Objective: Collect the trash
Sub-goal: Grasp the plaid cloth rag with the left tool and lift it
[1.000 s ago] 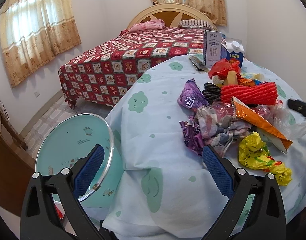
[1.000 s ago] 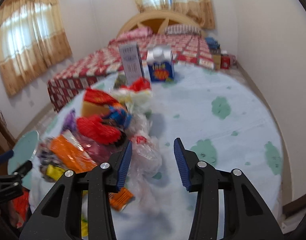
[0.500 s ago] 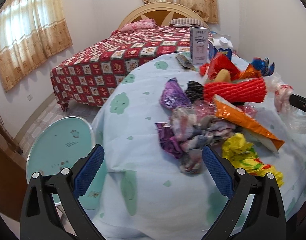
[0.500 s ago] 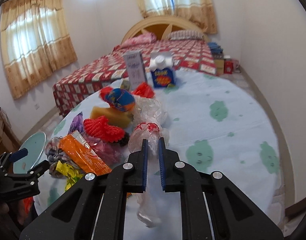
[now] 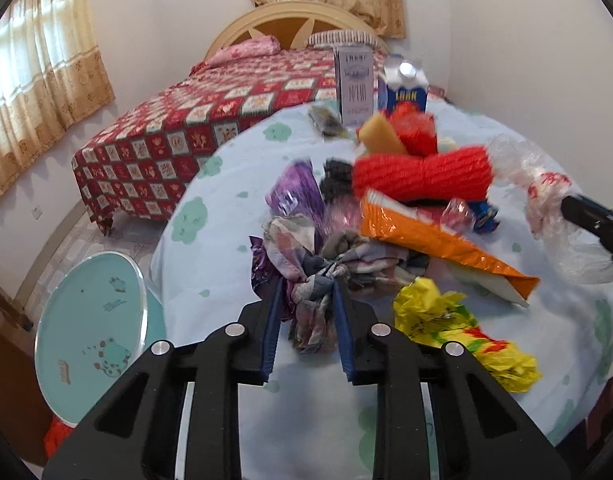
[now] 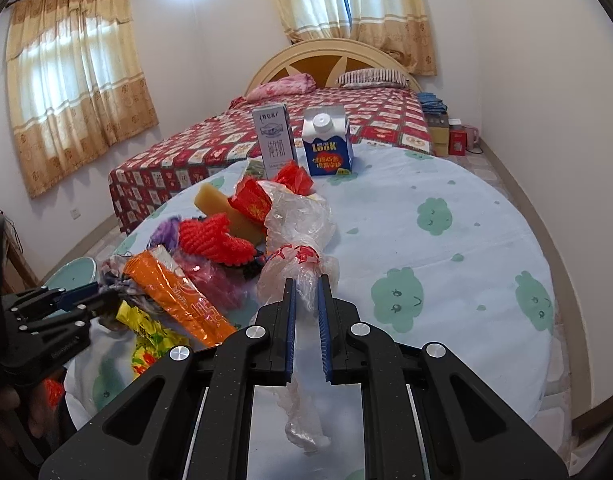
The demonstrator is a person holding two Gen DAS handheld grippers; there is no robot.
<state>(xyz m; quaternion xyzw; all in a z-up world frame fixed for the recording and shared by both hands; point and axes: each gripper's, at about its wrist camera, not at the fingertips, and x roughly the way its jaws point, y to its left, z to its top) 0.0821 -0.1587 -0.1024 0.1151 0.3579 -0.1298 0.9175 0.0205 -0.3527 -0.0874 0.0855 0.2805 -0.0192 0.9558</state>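
Bed [image 6: 330, 128]: red patchwork cover, beyond the table by the curtained windows.
Table [image 6: 446, 248]: round, under a pale blue cloth with green cloud prints; the trash lies heaped on its left half in the right wrist view.
Stool [image 5: 90, 332]: round mint-green top, on the floor just beside the table.
Right gripper [image 6: 306, 280]: jaws clamped tight on the clear plastic bag [image 6: 298, 216], whose red-printed neck bunches between the pads while its tail hangs below them.
Left gripper [image 5: 307, 280]: jaws closing around the checked wrapper [image 5: 306, 256]; the crumpled wad sits between the blue pads at the near edge of the heap.
Orange snack packet [image 5: 426, 236]: lying flat, just right of the checked wrapper.
Red foam net [image 5: 422, 174]: on top of the heap, behind the orange packet.
Yellow wrapper [image 5: 458, 320]: crumpled, nearest the table edge.
Cartons [image 6: 326, 144]: two, upright at the far edge, side by side.
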